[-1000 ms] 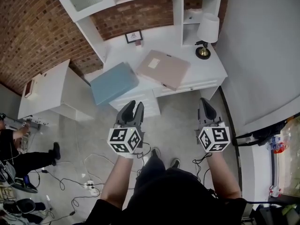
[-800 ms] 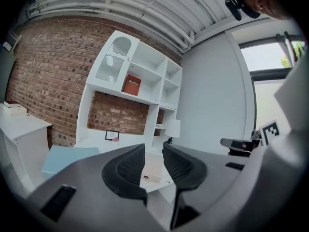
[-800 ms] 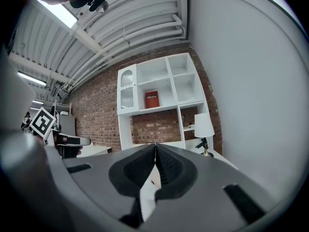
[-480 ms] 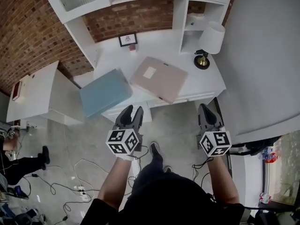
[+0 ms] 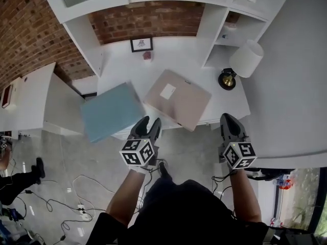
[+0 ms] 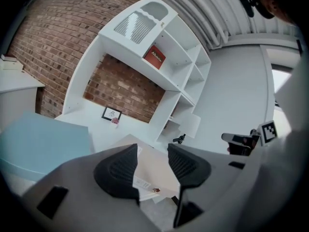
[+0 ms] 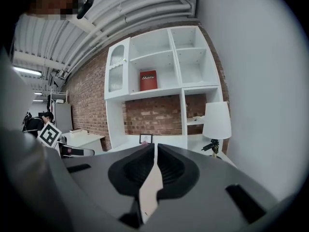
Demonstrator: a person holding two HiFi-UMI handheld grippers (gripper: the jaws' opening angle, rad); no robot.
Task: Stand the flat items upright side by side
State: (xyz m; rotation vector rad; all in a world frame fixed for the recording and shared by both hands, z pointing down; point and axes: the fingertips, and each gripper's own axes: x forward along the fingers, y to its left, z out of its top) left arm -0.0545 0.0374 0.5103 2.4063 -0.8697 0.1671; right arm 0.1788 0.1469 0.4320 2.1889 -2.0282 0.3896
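Closer in on the desk [image 5: 168, 65] than a second ago: bigger in the head view, front edge now just ahead of both grippers.

On the front left corner, flat and hanging well over the edge: blue folder [image 5: 111, 111]. Same spot on the desk as before.

Just beside it, toward the middle of the front edge, also flat, one corner poking past the edge: tan folder [image 5: 176, 98]. Likewise unmoved. Touching the blue one or not: cannot tell.

Short of the front edge, between the two folders' near corners: left gripper [image 5: 149, 121]. Jaws just been opening, now partway apart, nothing between them. In its own view, tan folder's near edge seen through the gap, well beyond the pads [image 6: 118, 170].

Off the front right corner: right gripper [image 5: 228, 118]. Jaws pressed together, holding nothing.

Judged from this: approach only, neither folder raised yet, both left to stand up. Opening left jaws likely readied for a folder's overhanging edge; right probably meant as a prop or pusher.
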